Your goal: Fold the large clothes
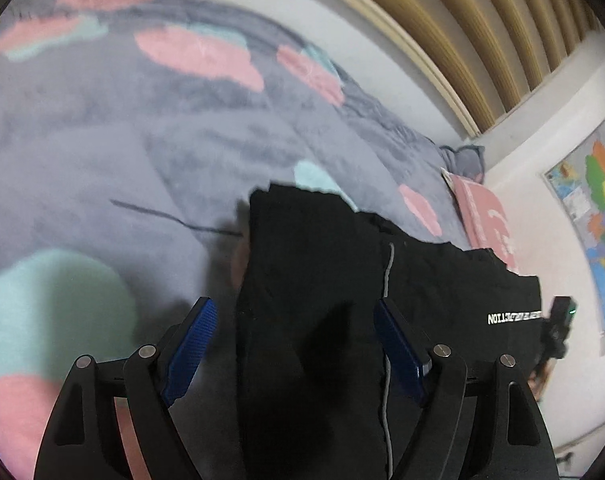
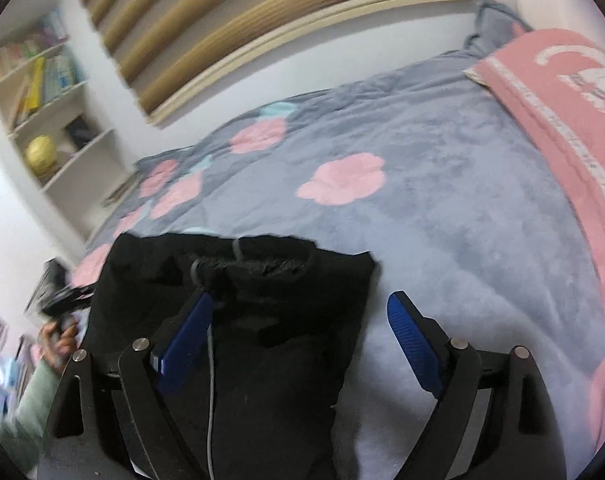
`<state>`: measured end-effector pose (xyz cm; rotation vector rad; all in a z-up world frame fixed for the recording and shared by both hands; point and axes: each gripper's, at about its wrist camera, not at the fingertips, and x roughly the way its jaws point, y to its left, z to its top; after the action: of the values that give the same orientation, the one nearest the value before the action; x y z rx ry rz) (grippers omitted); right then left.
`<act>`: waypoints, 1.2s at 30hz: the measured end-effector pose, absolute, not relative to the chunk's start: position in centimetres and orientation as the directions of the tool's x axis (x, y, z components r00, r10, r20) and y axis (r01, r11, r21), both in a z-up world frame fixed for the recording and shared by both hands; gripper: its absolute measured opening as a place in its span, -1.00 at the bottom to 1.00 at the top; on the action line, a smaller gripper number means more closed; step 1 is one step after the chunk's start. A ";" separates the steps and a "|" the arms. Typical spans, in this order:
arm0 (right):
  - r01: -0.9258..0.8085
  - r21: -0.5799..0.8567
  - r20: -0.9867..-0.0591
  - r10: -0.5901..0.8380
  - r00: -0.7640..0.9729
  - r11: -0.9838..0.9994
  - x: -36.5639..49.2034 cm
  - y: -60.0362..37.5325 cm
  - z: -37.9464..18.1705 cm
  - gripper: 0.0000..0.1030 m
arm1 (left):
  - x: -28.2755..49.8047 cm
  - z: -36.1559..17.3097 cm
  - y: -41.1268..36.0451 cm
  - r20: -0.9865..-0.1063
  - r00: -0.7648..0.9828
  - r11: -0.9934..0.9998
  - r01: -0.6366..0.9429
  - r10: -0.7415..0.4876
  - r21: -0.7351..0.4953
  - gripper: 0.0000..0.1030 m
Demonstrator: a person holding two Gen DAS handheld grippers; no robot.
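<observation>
A black garment (image 1: 322, 300) with a grey drawstring and white lettering lies folded on the bed; it also shows in the right wrist view (image 2: 246, 320). My left gripper (image 1: 294, 308) is open, its blue pads (image 1: 190, 348) apart, just above the garment's left part. My right gripper (image 2: 302, 304) is open over the garment's right edge, the left pad (image 2: 186, 344) above the cloth, the right pad above the blanket. The other gripper shows at the edge of each view.
The garment rests on a grey blanket with pink and teal flowers (image 2: 422, 200). A pink towel (image 2: 562, 120) lies at the right. A white bookshelf (image 2: 42, 100) stands at the left, a wall map (image 1: 598, 220) at the right, slatted blinds behind.
</observation>
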<state>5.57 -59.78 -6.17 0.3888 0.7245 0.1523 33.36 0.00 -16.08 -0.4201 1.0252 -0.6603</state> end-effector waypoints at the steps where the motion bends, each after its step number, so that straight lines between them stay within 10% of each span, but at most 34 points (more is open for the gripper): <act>1: -0.018 0.378 -0.627 0.270 0.731 0.926 6.1 -59.5 -6.5 0.92 | 33.7 -16.6 -0.2 -0.644 0.329 0.723 0.301 -0.691 -0.622 0.59; 10: -0.145 0.440 -0.679 0.434 0.591 0.886 14.7 -56.5 -10.7 0.86 | 36.2 -19.2 -2.7 -0.631 0.187 0.658 0.245 -0.753 -0.712 0.58; 12: -0.157 0.424 -0.679 0.428 0.597 0.892 14.8 -55.8 -10.8 0.03 | 35.9 -18.6 -3.0 -0.642 0.221 0.679 0.269 -0.734 -0.684 0.11; 17: -0.113 0.248 -0.683 0.256 0.685 0.962 11.4 -54.6 -7.7 -0.48 | 32.9 -14.9 -2.8 -0.687 0.355 0.772 0.341 -0.634 -0.536 -0.64; 28: 0.097 0.025 -0.593 -0.063 0.803 0.995 9.5 -54.3 3.3 -0.64 | 31.0 -2.1 -3.0 -0.460 0.568 0.727 0.464 -0.682 -0.506 -0.83; 36: 0.191 0.068 -0.744 -0.078 0.664 0.979 17.1 -56.6 -2.6 -0.63 | 39.0 -8.3 -6.7 -0.623 0.550 0.828 0.299 -0.556 -0.475 -0.83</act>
<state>17.08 -56.59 -2.55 0.1446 0.8320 -0.1524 38.97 -6.65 -8.33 -0.3323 0.8477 -0.5172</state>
